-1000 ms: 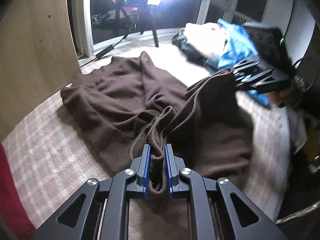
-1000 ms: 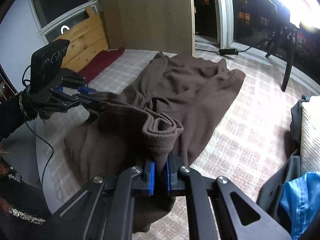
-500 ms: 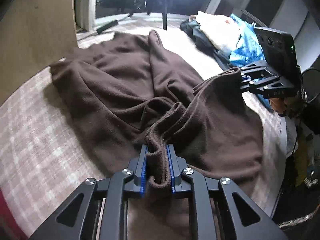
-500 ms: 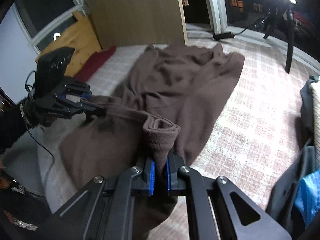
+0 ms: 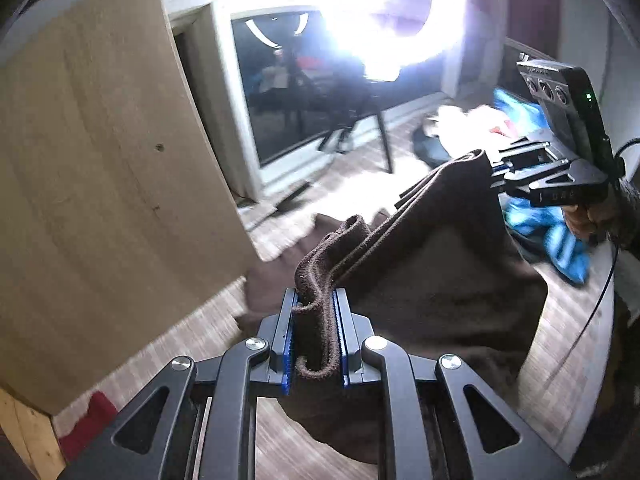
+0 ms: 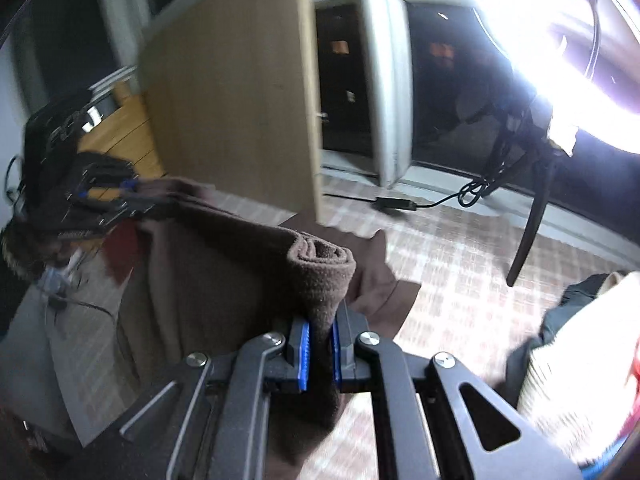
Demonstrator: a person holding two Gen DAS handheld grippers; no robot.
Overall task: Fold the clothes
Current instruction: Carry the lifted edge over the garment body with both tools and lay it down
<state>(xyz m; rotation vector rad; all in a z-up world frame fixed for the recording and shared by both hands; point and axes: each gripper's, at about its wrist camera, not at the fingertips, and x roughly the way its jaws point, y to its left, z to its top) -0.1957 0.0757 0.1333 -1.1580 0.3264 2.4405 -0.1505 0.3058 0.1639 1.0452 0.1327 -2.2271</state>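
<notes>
- Night room: checked bedcover [image 6: 460, 264] under a glaring ring lamp [image 5: 384, 12], dark window glass behind, wooden panel [image 5: 92, 168] on one side.
- Left gripper [image 5: 315, 336]: blue pads pressed together on a bunched edge of the brown garment [image 5: 440, 280]; cloth curls up out of the jaws and loops below them.
- Right gripper [image 6: 319, 354]: pinched tight on a rolled fold of the same garment, thick layers wedged between the pads.
- Outward: the held edge runs taut from one gripper to the other; the body of the cloth hangs below it, lower part trailing onto the bedcover.
- Further out: pile of other clothes [image 6: 576, 360], pale and blue, at the right edge of the bed; tripod leg [image 6: 528, 232] and a cable on the far sill.
- Step, as I judge it: one edge is held up off the bed, ready to be carried over for a fold. Next move calls for keeping both pinches level and the edge tight, then laying it flat with corners matched.
- Hard to make out: heavy blur; lamp washes out the upper frame; the garment's type, sleeves or hem cannot be told; the hanging bottom edge is cut off behind the gripper frames.
</notes>
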